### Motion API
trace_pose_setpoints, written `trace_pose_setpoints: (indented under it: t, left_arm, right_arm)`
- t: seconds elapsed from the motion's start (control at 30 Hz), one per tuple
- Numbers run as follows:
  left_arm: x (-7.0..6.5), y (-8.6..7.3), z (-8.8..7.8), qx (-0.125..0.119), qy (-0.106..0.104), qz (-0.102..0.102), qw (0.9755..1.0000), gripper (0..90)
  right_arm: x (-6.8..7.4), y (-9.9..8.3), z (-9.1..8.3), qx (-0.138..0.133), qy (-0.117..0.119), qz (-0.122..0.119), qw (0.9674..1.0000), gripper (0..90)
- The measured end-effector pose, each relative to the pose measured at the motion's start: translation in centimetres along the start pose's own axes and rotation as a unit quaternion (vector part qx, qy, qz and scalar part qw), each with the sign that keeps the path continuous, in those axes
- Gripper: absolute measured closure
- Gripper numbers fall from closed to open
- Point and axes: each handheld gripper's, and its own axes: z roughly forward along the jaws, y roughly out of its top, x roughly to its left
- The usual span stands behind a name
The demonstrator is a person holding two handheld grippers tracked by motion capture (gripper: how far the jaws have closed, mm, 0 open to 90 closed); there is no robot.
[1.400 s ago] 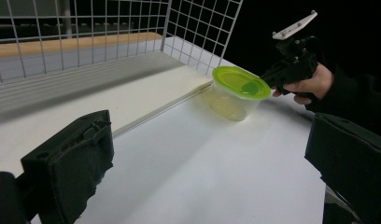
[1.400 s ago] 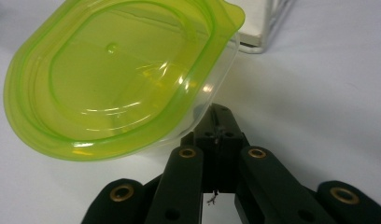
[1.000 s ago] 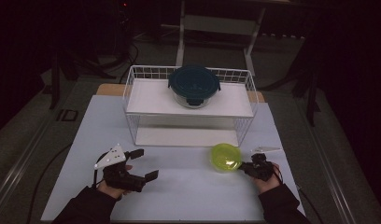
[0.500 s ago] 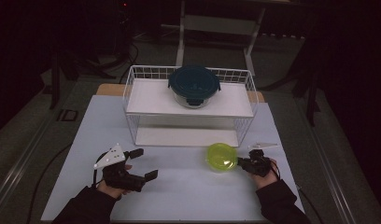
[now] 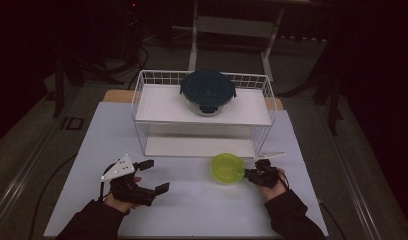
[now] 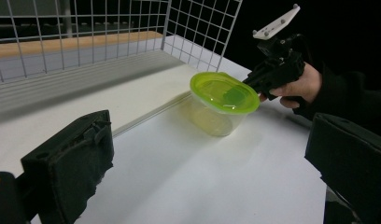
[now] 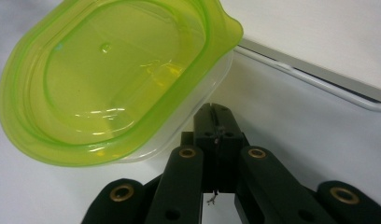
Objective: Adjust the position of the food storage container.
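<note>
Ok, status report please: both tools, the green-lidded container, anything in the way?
Left tool open, idle on the table. Right tool shut at the rim of the clear plastic container with green lid. White wire rack close behind it.

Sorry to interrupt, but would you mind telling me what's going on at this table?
A person works two handheld grippers. The right gripper, jaws shut, touches the side of a green-lidded tub in front of a wire rack. The left gripper waits open. A dark-lidded bowl sits on the rack's top shelf.
</note>
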Motion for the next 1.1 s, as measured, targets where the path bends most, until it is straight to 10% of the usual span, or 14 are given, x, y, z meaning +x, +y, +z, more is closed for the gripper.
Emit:
trace_pose_setpoints:
  t: [1.1]
  left_arm:
    - [-0.1, 0.0, 0.1, 0.001, -0.005, 0.002, 1.0, 0.6]
  right_arm:
    - [4.2, 2.2, 3.9, 0.021, 0.049, -0.034, 0.998, 90.0]
